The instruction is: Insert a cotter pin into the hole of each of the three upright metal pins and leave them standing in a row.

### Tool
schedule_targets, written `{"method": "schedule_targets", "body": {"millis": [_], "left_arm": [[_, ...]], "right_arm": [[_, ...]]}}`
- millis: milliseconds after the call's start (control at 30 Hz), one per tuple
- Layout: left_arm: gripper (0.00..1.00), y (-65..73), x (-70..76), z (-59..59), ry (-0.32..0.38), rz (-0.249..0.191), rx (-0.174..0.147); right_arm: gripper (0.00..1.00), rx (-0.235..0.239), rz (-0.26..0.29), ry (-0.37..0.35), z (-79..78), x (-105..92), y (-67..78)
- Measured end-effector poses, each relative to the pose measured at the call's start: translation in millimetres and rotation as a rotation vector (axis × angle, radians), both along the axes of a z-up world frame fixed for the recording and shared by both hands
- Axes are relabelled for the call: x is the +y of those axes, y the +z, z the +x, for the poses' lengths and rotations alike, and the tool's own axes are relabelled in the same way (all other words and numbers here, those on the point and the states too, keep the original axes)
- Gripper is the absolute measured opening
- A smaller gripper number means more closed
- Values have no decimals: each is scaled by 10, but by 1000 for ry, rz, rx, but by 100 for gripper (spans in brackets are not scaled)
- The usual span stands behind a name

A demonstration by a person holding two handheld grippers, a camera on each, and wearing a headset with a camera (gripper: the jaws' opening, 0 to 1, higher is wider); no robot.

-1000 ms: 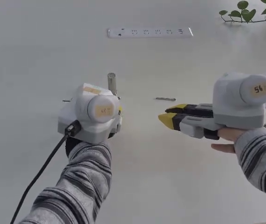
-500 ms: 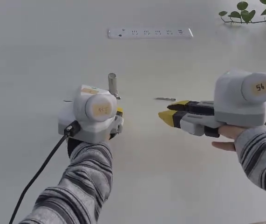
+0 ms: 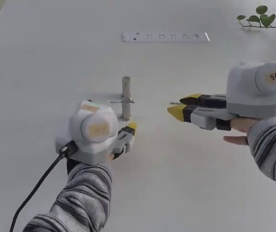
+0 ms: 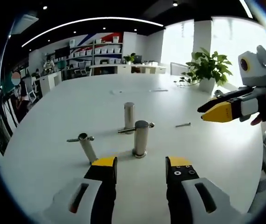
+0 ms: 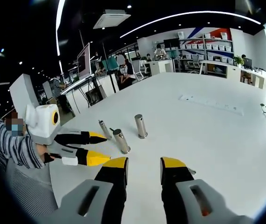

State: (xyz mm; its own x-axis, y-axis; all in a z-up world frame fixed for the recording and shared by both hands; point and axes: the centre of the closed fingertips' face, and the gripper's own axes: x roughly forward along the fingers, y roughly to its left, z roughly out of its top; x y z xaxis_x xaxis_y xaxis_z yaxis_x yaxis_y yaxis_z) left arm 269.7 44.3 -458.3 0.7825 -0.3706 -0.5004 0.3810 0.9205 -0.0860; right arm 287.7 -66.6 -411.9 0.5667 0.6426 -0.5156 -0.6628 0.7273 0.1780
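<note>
Three upright metal pins stand ahead of my left gripper (image 4: 139, 163), which is open and empty. The near pin (image 4: 140, 137) has a cotter pin (image 4: 126, 130) through it. The left pin (image 4: 87, 147) leans a little and also carries a cotter pin (image 4: 77, 139). The far pin (image 4: 129, 116) shows none. In the head view one pin (image 3: 126, 92) with a cross pin rises just beyond my left gripper (image 3: 128, 130). A loose cotter pin (image 4: 183, 124) lies on the table to the right. My right gripper (image 3: 179, 106) hovers open beside it, holding nothing.
A white power strip (image 3: 166, 36) lies at the far side of the white table (image 3: 200, 183). A leafy plant (image 3: 263, 17) trails at the far right corner. A black cable (image 3: 36, 188) runs from the left gripper toward me.
My left gripper has drawn back toward me, away from the pins, so the pin with its cross pin now stands uncovered. The right gripper has stayed about where it was.
</note>
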Motion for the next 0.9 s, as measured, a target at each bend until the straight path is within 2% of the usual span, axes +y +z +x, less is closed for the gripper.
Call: {"method": "schedule_targets", "body": {"millis": [67,167,433,500,767,900], "left_arm": [[44,49,27,-23,-2,-3,-7],[49,122,54,-48,-9,-6,-25],[66,263,81,-97,-33,-28,-44],[70,282,87,-121,-46,-28,-48],[83,366,183,-184,-62,-25,-61],[89,419,223,-200,-64,-35,-67]], "right_arm": [[24,-7,-5,7,50,29,11],[26,-16,0,24,205,65,30],[30,-23,12,59,403,279,73],[30,-21,17,68,497,312,63],[32,-12,13,93,686,524,5],[32,-14,4,111,731,633,-40]]}}
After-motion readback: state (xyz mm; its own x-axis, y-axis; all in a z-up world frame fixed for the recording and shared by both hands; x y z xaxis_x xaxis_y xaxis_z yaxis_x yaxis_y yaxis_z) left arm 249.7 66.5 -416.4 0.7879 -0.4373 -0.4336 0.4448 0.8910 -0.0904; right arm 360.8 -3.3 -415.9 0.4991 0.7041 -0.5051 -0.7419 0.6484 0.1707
